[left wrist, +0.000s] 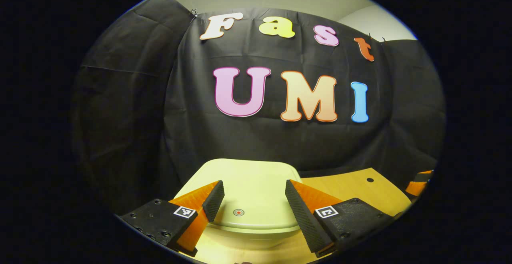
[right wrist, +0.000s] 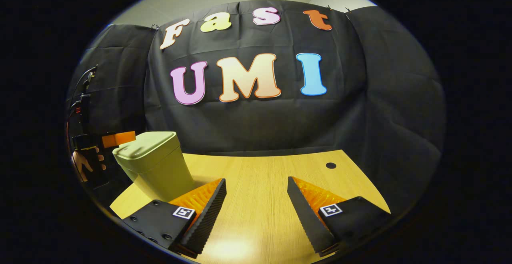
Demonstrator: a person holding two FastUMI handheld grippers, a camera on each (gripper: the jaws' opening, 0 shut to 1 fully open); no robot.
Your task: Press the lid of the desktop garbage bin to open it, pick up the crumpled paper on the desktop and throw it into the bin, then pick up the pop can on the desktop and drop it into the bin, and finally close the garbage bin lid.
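On the wooden desktop (right wrist: 260,184), left gripper (left wrist: 255,200) held spread and empty just above the closed lid (left wrist: 248,184) of the garbage bin (right wrist: 154,164), right gripper (right wrist: 256,200) likewise parted over bare wood; off-centre press risked tipping the bin.

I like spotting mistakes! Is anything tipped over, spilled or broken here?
Nothing stands out. The bin stands upright on the table with its lid shut. Both the left gripper and the right gripper are open and empty.
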